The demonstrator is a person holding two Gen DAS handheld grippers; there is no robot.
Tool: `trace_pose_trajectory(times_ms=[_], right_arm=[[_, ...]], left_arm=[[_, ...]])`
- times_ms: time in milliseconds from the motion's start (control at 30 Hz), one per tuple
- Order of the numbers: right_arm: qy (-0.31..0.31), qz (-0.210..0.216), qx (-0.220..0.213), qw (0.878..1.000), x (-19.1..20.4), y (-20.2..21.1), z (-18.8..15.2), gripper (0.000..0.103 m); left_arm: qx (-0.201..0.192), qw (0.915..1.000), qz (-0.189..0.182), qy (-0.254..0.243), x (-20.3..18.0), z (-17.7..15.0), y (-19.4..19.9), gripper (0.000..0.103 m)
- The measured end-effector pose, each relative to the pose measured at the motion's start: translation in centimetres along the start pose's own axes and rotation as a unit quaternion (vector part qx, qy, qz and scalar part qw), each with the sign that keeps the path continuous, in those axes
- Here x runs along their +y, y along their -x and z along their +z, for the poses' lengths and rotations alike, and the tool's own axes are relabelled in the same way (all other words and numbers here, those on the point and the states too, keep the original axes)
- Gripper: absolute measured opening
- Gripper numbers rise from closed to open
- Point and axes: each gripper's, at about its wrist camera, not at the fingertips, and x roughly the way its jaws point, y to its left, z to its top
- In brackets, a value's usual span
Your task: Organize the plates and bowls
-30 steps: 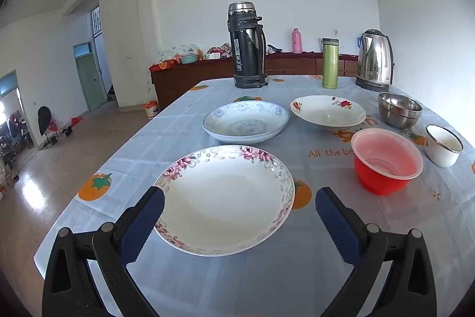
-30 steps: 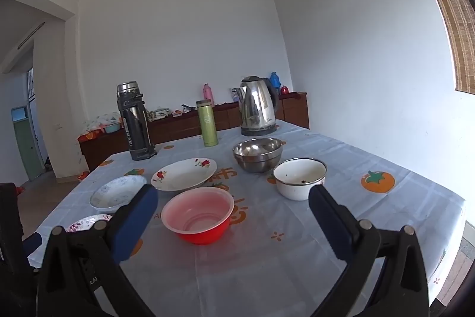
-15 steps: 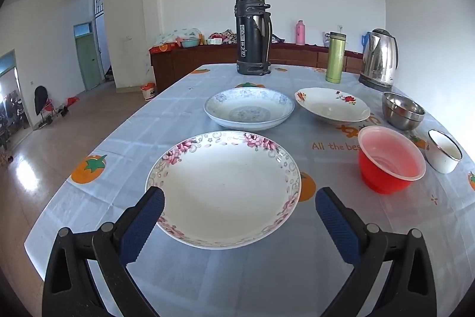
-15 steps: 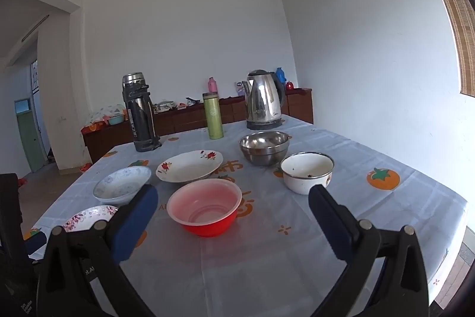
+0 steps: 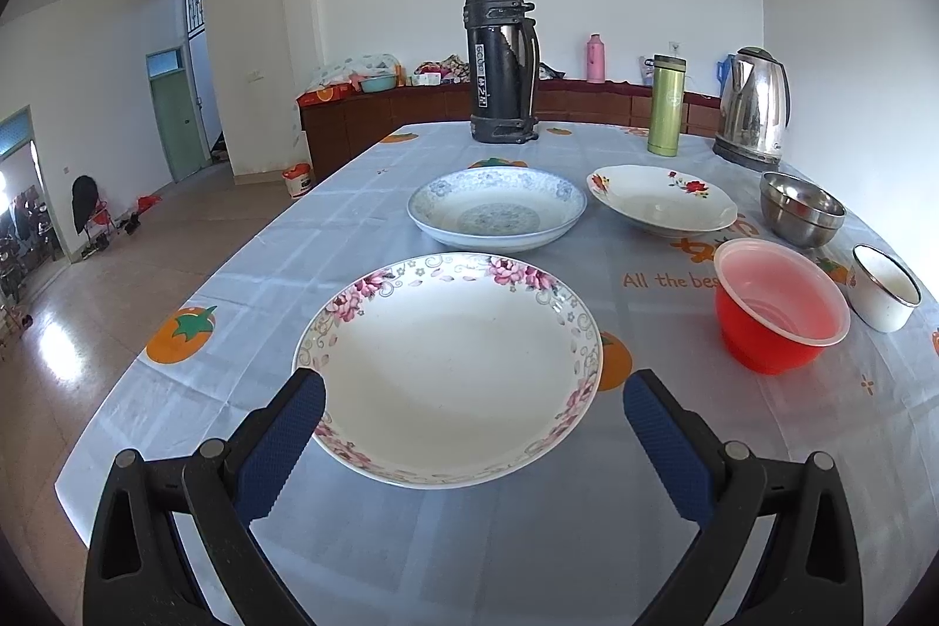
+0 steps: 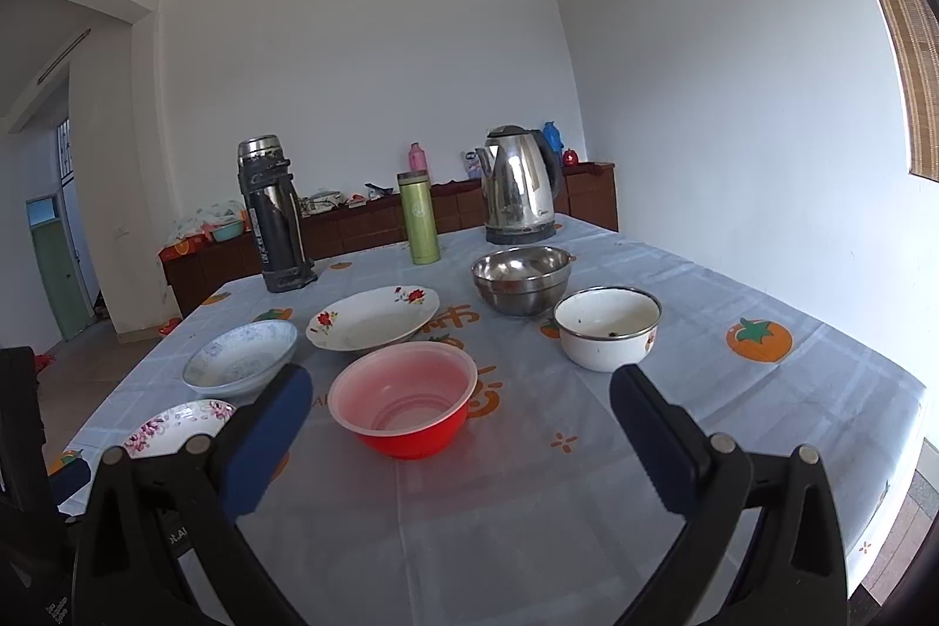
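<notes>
A pink-flowered plate [image 5: 449, 362] lies on the tablecloth just ahead of my open left gripper [image 5: 472, 429], its near rim between the blue pads. Behind it sit a blue-patterned plate [image 5: 496, 209] and a red-flowered plate [image 5: 660, 203]. To the right are a red plastic bowl [image 5: 780, 309], a steel bowl [image 5: 801, 209] and a white enamel bowl [image 5: 886, 286]. My right gripper [image 6: 458, 432] is open above the cloth, with the red bowl [image 6: 405, 397] just beyond its pads, the enamel bowl [image 6: 607, 327] and steel bowl [image 6: 522, 277] farther back.
At the table's far end stand a black thermos [image 5: 502, 57], a green flask [image 5: 666, 104] and a steel kettle [image 5: 754, 107]. The table's left edge [image 5: 235, 262] drops to open floor. A wall runs close along the right side. A dark sideboard [image 5: 411, 110] stands behind.
Both grippers have come lower and a little closer over the table. The flowered plate and the red bowl look larger and nearer. No object has moved.
</notes>
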Motion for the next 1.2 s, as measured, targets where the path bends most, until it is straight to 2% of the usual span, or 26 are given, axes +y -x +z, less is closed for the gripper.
trace_pose_trajectory(times_ms=[1200], right_arm=[[0.002,0.001,0.001,1.0,0.17,0.22,-0.11,0.103]], left_arm=[[0.0,1.0,0.0,0.002,-0.06,-0.09,0.29,0.102]])
